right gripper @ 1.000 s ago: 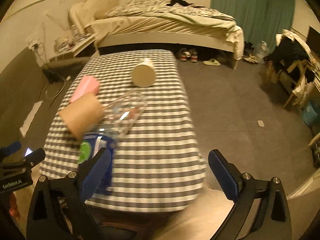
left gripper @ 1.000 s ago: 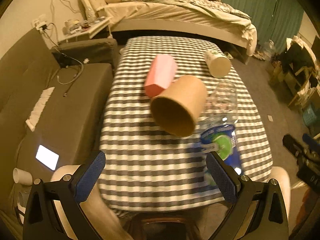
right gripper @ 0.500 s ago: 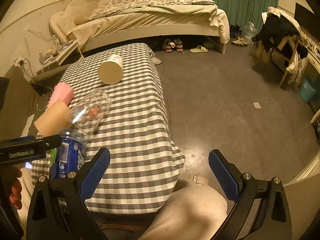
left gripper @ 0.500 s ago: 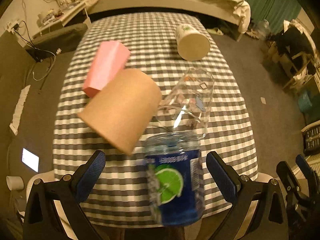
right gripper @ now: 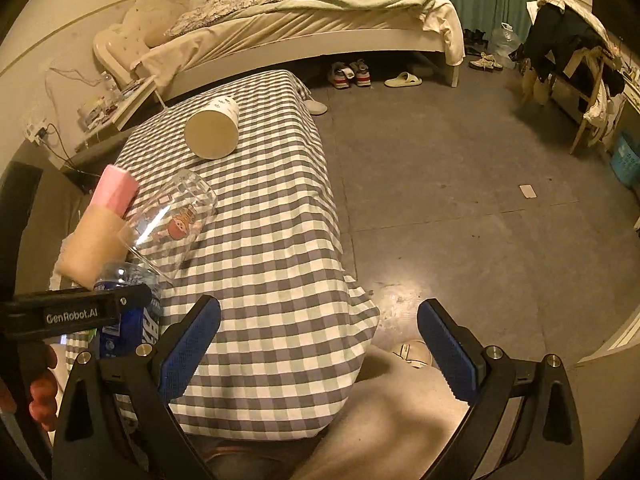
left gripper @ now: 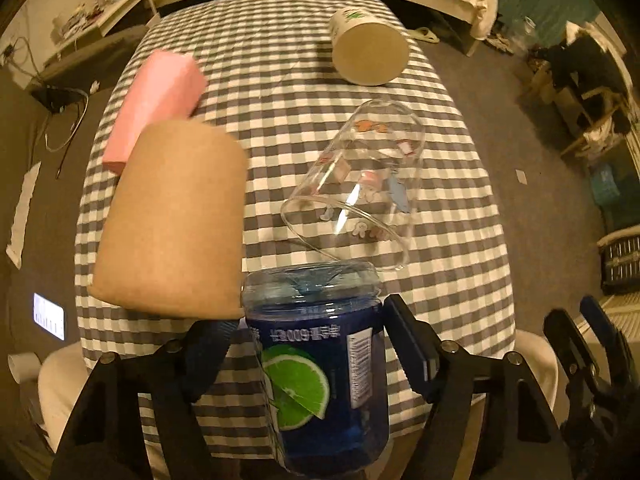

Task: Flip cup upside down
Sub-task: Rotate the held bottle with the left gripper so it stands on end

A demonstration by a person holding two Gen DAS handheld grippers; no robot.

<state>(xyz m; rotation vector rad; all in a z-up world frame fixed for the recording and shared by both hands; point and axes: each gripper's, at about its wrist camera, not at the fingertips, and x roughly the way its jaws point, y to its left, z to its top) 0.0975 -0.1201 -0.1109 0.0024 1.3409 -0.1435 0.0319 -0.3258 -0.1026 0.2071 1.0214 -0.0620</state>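
The blue cup [left gripper: 320, 376] hides the tablecloth beneath it, its lower end blurred and dark.

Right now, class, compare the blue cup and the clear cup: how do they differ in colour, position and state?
The blue cup is tinted blue with a lime label; the clear cup is colourless with small cartoon prints. The blue cup sits between the left gripper's fingers; the clear cup lies free on the checked table. The blue cup is nearest the camera, the clear cup just beyond. Both are see-through.

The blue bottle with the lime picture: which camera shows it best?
The left wrist view: the blue bottle fills the foreground between the left gripper's jaws, label readable. The right wrist view catches only a sliver, mostly hidden behind the left gripper.
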